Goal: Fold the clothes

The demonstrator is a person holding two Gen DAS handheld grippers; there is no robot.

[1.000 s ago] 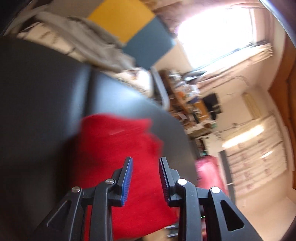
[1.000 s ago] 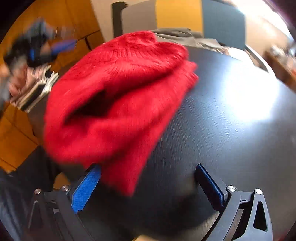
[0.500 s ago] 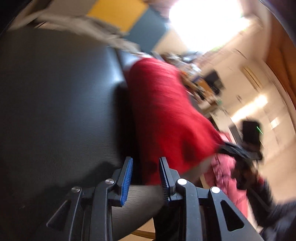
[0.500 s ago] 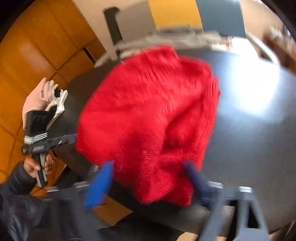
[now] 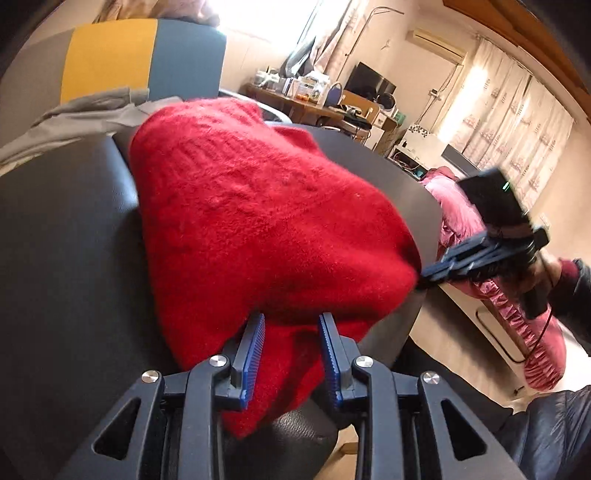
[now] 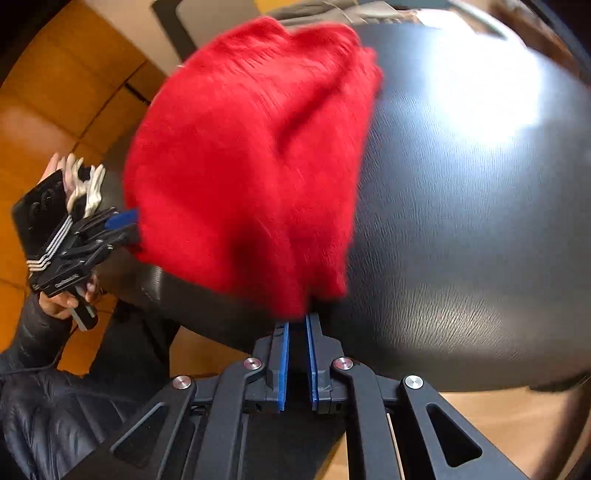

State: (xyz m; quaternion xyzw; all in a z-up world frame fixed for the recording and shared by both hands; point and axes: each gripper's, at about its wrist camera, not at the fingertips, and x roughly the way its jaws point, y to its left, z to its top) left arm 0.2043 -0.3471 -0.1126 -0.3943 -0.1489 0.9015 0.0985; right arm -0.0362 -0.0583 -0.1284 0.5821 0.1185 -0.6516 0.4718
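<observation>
Fingers of both grippers meet the red sweater at the black table's near edge.
Left gripper holds a fold between narrow blue pads; right gripper, nearly closed, seemingly pinches the blurred hem.

Daylight floods in thru the window at top of left wrist view, blown out to white; curtains at right glow too. Room is bright overall. Strong fisheye bend w/ dark vignette at corners in both views. Right wrist view: white glare patch on the black table, and the red sweater is smeared by motion blur, esp. its top edge. In left wrist view sweater knit is fairly sharp; far gripper slightly blurred.
</observation>
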